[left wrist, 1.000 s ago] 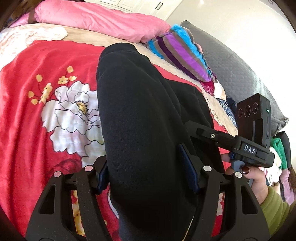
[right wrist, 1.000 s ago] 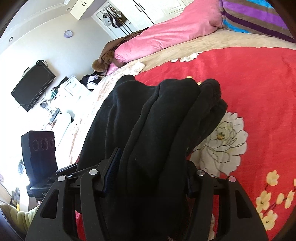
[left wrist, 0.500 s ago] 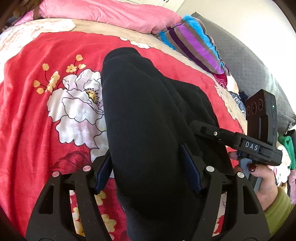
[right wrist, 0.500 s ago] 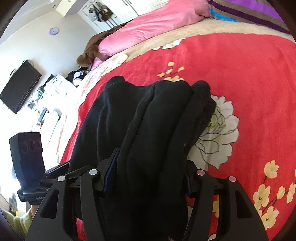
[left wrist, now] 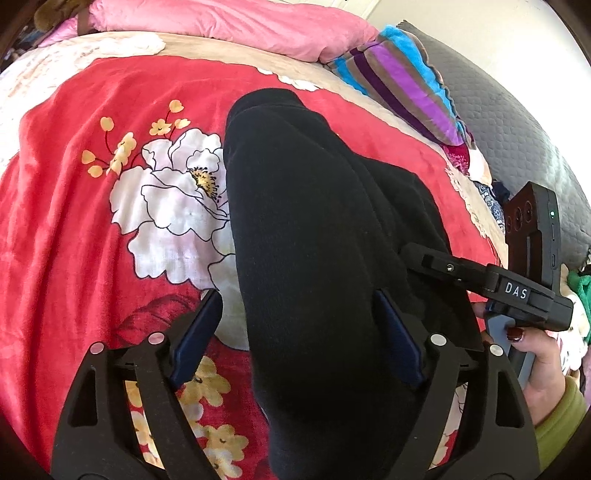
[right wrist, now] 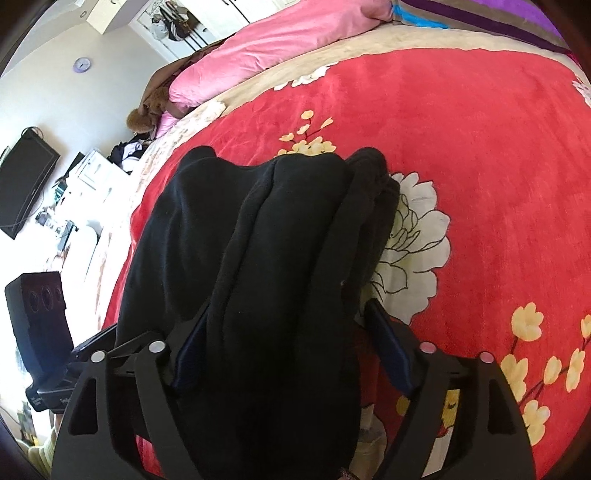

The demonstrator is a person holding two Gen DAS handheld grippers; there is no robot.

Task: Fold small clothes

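A black folded garment (left wrist: 314, 221) lies lengthwise on the red flowered blanket (left wrist: 74, 240). It runs between the fingers of my left gripper (left wrist: 295, 332), whose jaws are opening. The left pad (left wrist: 195, 339) stands apart from the cloth. In the right wrist view the same garment (right wrist: 277, 229) shows several stacked folds and passes between the fingers of my right gripper (right wrist: 288, 347), which is also opening. There a gap shows at the right pad (right wrist: 388, 347). A hand (left wrist: 535, 354) in a green sleeve holds the right gripper's body (left wrist: 517, 291) at the garment's right edge.
A pink duvet (left wrist: 229, 26) and a striped pillow (left wrist: 399, 77) lie at the head of the bed, with a grey quilted cushion (left wrist: 509, 122) behind. Loose clothes (left wrist: 580, 295) pile up at the right. Beyond the bed's left side hangs a television (right wrist: 22, 184).
Both pairs of jaws have widened and let go of the black garment, which now rests lower on the blanket. Both cameras have tipped downward a little.
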